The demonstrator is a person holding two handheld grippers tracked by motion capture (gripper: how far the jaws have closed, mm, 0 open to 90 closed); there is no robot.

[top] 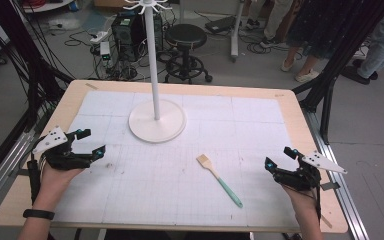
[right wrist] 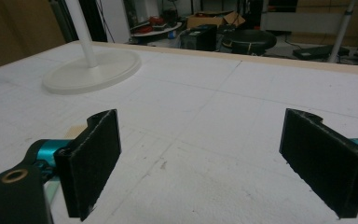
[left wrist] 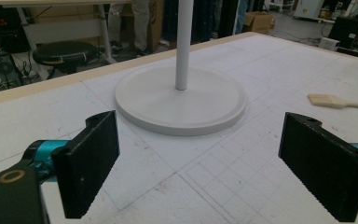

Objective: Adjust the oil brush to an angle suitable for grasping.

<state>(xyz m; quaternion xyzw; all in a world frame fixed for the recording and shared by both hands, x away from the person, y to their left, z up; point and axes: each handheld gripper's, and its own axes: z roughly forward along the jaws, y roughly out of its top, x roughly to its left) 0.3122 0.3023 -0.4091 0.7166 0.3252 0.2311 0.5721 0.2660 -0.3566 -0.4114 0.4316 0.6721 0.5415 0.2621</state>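
A white stand with a round base [top: 156,125] and a thin pole [top: 152,55] rises at the back middle of the gridded white mat [top: 180,190]. A brush [top: 219,180] with a pale wooden head and teal handle lies flat on the mat, right of centre. My left gripper [top: 91,142] hovers open at the mat's left edge, facing the stand base [left wrist: 181,100], with the brush [left wrist: 338,101] off to its right. My right gripper [top: 279,157] is open near the right edge, right of the brush. In the right gripper view the brush [right wrist: 74,132] peeks out behind the left jaw. Both grippers hold nothing.
The mat lies on a wooden table [top: 300,115] with a bare rim all round. Behind the table stand a black stool [top: 186,37], a computer tower [top: 130,30] and loose cables. People's legs [top: 310,45] are at the back right. Black frame bars flank both sides.
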